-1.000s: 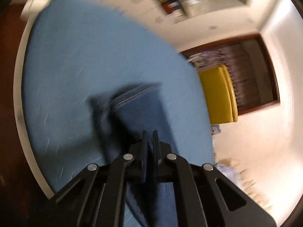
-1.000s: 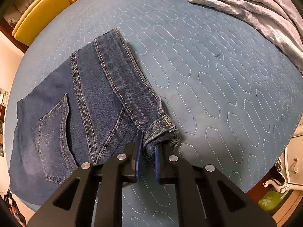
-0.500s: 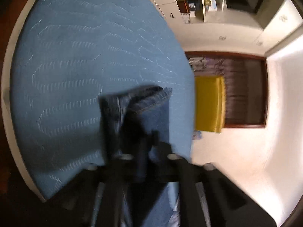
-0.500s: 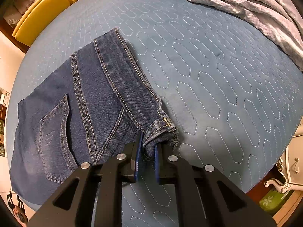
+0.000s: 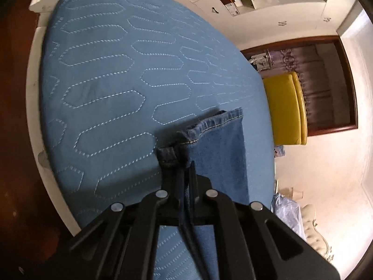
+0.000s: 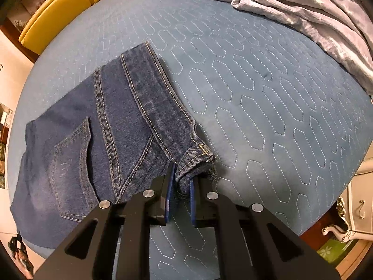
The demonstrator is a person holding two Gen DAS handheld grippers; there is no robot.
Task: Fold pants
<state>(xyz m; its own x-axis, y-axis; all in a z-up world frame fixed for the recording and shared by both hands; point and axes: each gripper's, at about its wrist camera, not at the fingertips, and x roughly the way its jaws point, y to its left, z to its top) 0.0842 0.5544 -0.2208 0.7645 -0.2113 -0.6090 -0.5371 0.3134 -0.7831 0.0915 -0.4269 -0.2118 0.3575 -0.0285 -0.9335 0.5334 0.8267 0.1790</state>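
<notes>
— What do we see on the left?

— Our left gripper (image 5: 185, 166) has its fingers (image 5: 179, 175) nearly together on a hem corner of the jeans (image 5: 219, 147), the jaws having just eased apart a touch with the denim between them. The leg lies on the blue quilted bed (image 5: 105, 81).

— And on the right?

— Our right gripper (image 6: 179, 184) clamps the waistband corner. The jeans lie flat, back pocket (image 6: 70, 163) up, a grey blanket (image 6: 303, 7) well beyond.
</notes>
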